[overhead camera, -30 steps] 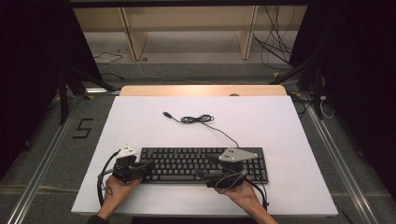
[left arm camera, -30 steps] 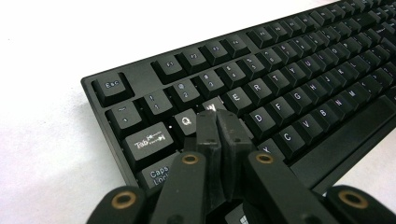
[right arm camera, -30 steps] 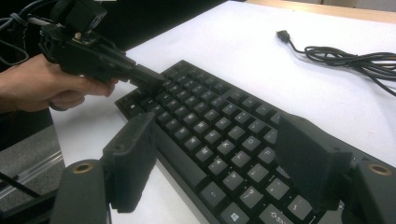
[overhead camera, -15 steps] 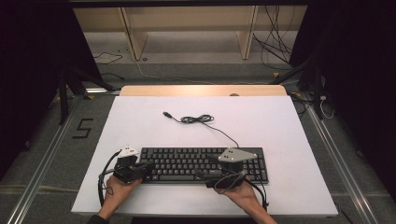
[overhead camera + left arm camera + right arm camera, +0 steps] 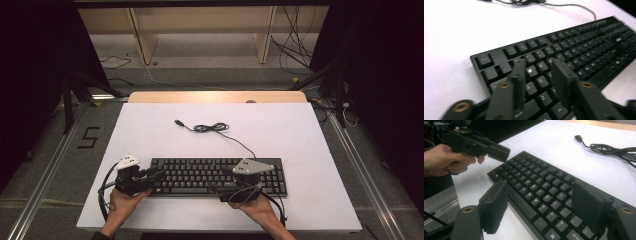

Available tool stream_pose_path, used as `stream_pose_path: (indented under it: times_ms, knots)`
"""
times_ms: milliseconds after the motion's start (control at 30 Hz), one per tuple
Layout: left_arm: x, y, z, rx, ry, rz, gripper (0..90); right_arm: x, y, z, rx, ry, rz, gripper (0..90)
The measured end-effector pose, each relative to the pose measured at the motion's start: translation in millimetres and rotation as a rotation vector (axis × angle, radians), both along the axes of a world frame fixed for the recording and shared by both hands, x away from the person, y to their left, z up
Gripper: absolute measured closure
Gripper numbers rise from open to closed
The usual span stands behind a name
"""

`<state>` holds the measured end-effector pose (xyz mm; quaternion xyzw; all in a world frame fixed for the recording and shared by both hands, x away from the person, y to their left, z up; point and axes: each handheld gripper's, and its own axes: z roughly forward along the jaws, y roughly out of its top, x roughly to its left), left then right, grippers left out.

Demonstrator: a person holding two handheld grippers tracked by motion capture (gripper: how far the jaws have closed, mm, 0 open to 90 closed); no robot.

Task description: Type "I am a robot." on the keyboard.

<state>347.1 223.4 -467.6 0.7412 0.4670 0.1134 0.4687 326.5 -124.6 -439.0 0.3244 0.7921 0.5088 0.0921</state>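
Observation:
A black keyboard (image 5: 200, 175) lies near the table's front edge, and its cable (image 5: 212, 127) coils behind it. My left gripper (image 5: 159, 176) hovers over the keyboard's left end. In the left gripper view its jaws (image 5: 537, 65) stand apart above the letter keys (image 5: 579, 47) with nothing between them; they have just been opening. My right gripper (image 5: 214, 188) points left along the keyboard's front. In the right gripper view it is open (image 5: 541, 187), one jaw off the front edge and one over the keys (image 5: 536, 175). The left gripper (image 5: 502, 152) shows beyond it, in a hand.
The white table (image 5: 280, 135) reaches back to a wooden strip (image 5: 215, 96). The cable's USB plug (image 5: 177, 121) lies loose behind the keyboard. Metal rails (image 5: 45, 175) run along the floor on both sides, and a shelf frame (image 5: 200, 30) stands behind.
The left gripper's jaws have parted over the keyboard's left end. Both hands and the keyboard stay where they were.

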Motion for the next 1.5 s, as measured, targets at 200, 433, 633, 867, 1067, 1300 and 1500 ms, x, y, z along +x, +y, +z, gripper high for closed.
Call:
stream_pose_path:
  times_ms: [200,433,633,867,1067,1300,1500]
  knots:
    - [-3.3,-2.7,4.0,-0.020,-0.042,-0.014,42.7,0.0,1.2,-0.7,0.003,0.000,0.001,29.7]
    - [-7.3,-2.4,7.6,-0.046,-0.079,-0.018,35.5,-0.2,6.2,-3.6,-0.006,0.006,0.014,29.3]
    - [-9.3,-0.3,9.7,-0.062,-0.089,0.000,32.6,0.6,14.0,-8.0,-0.018,0.011,0.029,29.6]
    - [-12.0,-0.2,11.8,-0.079,-0.107,-0.002,30.2,3.4,23.5,-14.1,-0.044,0.026,0.043,35.3]
    - [-13.0,-1.0,12.3,-0.081,-0.120,-0.005,28.8,5.4,30.1,-18.0,-0.067,0.038,0.054,43.5]
    - [-14.1,-1.2,13.2,-0.088,-0.133,-0.006,28.5,8.0,39.4,-22.9,-0.093,0.048,0.084,62.7]
    - [-14.4,-2.0,13.3,-0.087,-0.136,-0.010,28.1,9.5,44.7,-27.7,-0.108,0.064,0.102,76.3]
